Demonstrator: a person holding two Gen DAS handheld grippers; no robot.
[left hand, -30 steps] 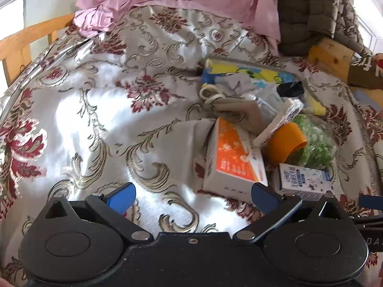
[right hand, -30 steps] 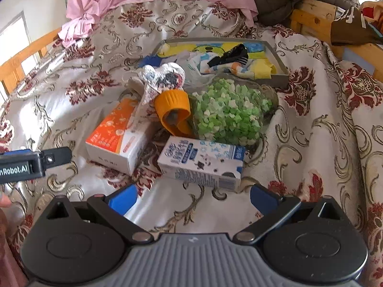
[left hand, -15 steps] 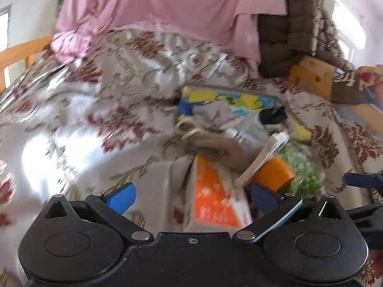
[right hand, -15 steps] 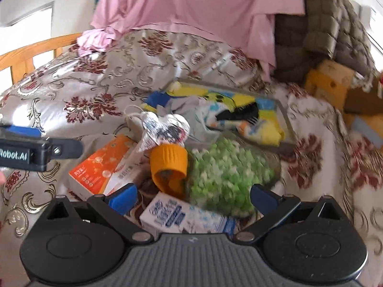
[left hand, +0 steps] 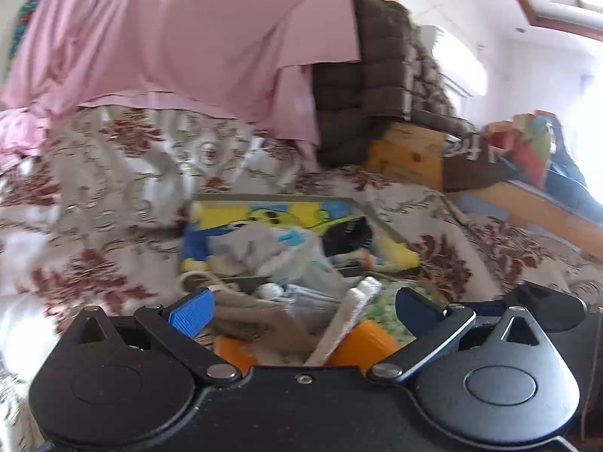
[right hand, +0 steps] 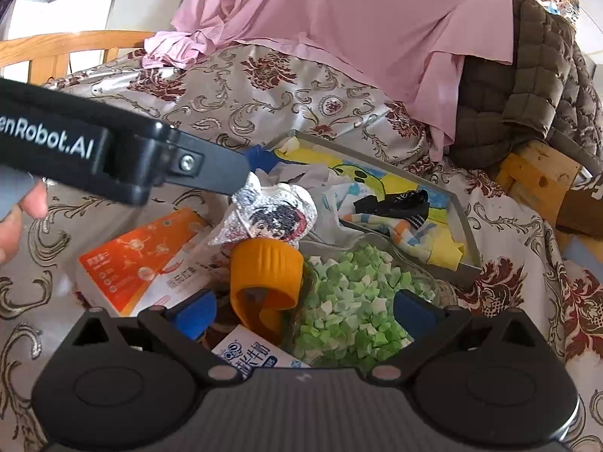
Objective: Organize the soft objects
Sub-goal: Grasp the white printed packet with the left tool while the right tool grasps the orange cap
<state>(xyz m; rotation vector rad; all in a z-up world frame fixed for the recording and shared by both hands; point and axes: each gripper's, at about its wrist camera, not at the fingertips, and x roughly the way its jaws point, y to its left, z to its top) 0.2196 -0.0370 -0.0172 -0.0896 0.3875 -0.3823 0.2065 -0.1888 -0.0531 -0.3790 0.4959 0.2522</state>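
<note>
A pile of objects lies on the floral bedspread (right hand: 264, 86). A grey tray (right hand: 465, 226) with a yellow-blue cartoon liner holds a black sock (right hand: 395, 201), a striped sock (right hand: 407, 231) and pale cloth (left hand: 264, 245). In front lie a silver foil snack bag (right hand: 271, 214), an orange cup (right hand: 269, 275), a clear bag of green bits (right hand: 354, 301), an orange tissue pack (right hand: 143, 260) and a milk carton (right hand: 256, 354). My left gripper (left hand: 303, 309) is open above the foil bag and a beige cloth (left hand: 256, 324); it also shows in the right wrist view (right hand: 211, 165). My right gripper (right hand: 301, 310) is open over the orange cup.
A pink sheet (right hand: 358, 19) and a brown quilted blanket (right hand: 527, 75) hang at the back. A wooden bed frame (right hand: 56, 47) stands at the left, a wooden box (right hand: 539, 177) at the right with clothes (left hand: 527, 150) beyond it.
Both grippers have moved forward over the pile and tilted upward. The left gripper now reaches over the foil bag near the tray. Both stayed open.
</note>
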